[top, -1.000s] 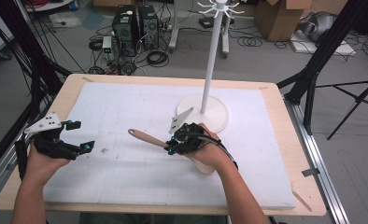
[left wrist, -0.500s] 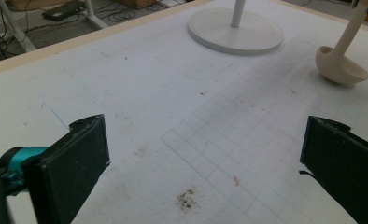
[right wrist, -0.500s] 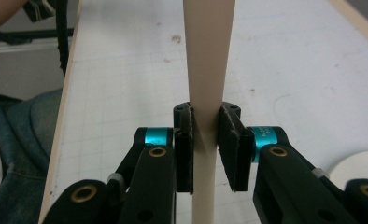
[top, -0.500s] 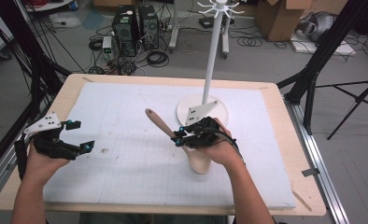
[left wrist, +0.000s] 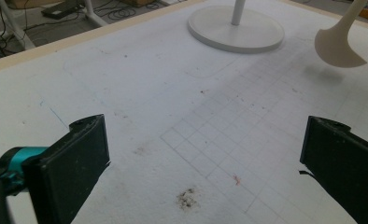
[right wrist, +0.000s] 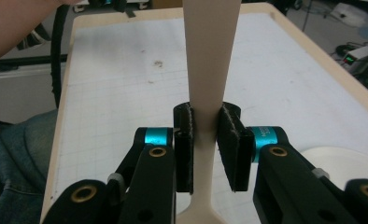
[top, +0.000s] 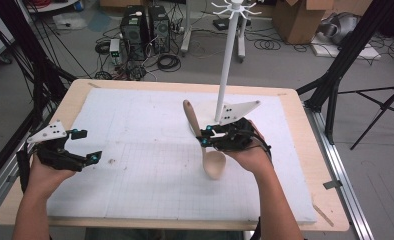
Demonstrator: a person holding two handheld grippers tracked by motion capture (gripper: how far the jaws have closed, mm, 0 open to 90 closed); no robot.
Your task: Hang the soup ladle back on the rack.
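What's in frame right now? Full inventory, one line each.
wooden spatula: 1, pale wood, held above the mat near its middle, handle up and away, blade toward the person
rack: 1, white pole with hooks on top and a round base, far middle of the mat
mat: 1, white with a faint grid and a few dark specks, covers the table
table: 1, light wood, rim shows around the mat
computer tower: 2 cases side by side, dark, on the floor beyond the table among cables
cardboard boxes: brown, floor at far right
left tool: black with teal accents, near left of the mat, jaws wide apart, holding nothing
right tool: black with teal accents, jaws clamped on the spatula's handle
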